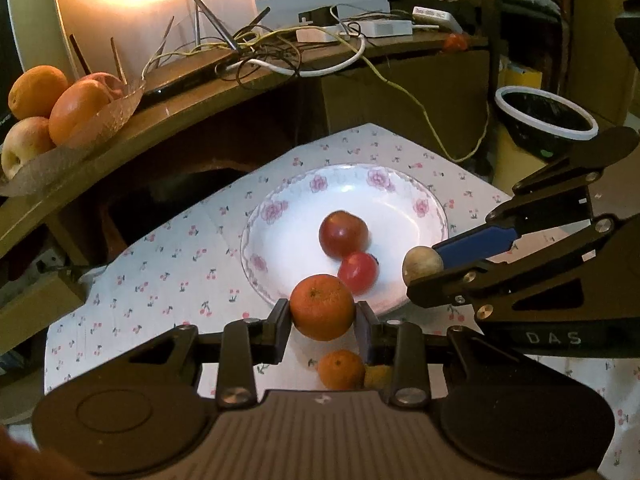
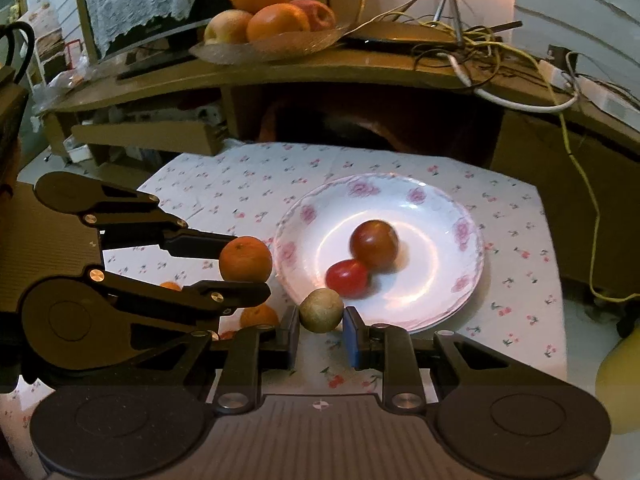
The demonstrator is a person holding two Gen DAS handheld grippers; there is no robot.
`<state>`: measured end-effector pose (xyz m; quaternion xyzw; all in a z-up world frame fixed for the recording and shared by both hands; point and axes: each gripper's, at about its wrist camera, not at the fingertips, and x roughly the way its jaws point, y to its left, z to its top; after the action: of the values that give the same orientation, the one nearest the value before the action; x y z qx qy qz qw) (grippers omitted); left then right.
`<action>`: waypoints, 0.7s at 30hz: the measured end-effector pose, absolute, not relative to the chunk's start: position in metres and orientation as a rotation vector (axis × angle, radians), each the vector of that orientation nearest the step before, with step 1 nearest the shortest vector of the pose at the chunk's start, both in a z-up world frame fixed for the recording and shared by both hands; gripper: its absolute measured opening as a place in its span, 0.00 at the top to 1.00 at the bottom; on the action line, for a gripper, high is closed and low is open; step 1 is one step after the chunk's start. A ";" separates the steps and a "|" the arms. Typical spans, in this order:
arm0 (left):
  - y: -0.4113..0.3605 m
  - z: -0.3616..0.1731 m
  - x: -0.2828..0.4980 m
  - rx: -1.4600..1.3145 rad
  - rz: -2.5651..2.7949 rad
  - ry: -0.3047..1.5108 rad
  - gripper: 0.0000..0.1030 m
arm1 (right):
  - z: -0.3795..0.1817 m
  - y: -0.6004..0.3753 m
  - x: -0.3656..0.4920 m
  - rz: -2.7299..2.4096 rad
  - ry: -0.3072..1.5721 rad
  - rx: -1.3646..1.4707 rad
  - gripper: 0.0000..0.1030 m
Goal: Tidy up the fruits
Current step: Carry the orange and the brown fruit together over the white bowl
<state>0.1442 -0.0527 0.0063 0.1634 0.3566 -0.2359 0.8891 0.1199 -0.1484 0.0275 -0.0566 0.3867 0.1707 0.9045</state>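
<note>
My left gripper (image 1: 322, 316) is shut on a small orange (image 1: 322, 306) and holds it at the near rim of a white flowered plate (image 1: 296, 240). My right gripper (image 2: 321, 322) is shut on a small brown-green round fruit (image 2: 321, 310), also at the plate's (image 2: 432, 304) near rim. Two red fruits lie in the plate: a larger dark red one (image 1: 343, 234) and a smaller bright red one (image 1: 357, 272). Another small orange (image 1: 341, 369) lies on the cherry-print cloth (image 1: 168, 280) below my left gripper. The right gripper (image 1: 424, 276) shows in the left wrist view.
A wooden shelf (image 1: 168, 120) behind the cloth carries a glass dish (image 1: 100, 124) of oranges and apples, a phone and tangled cables (image 1: 272, 52). A dark bin with a white rim (image 1: 546, 114) stands at the right. A further small orange (image 2: 259, 315) lies on the cloth.
</note>
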 end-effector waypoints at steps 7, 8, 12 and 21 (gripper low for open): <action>-0.058 0.009 0.151 0.342 -0.483 0.728 0.62 | 0.030 -0.155 0.125 0.327 0.785 -0.123 0.76; -0.059 0.010 0.152 0.344 -0.482 0.724 0.62 | 0.030 -0.155 0.125 0.324 0.784 -0.123 0.76; -0.062 0.011 0.157 0.353 -0.479 0.713 0.62 | 0.032 -0.158 0.128 0.316 0.777 -0.121 0.76; -0.067 0.006 0.175 0.325 -0.472 0.728 0.62 | 0.029 -0.167 0.144 0.291 0.779 -0.108 0.76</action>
<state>0.1749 -0.0670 0.0057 0.1566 0.3511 -0.2278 0.8946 0.1442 -0.1669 0.0291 -0.0523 0.3780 0.1413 0.9135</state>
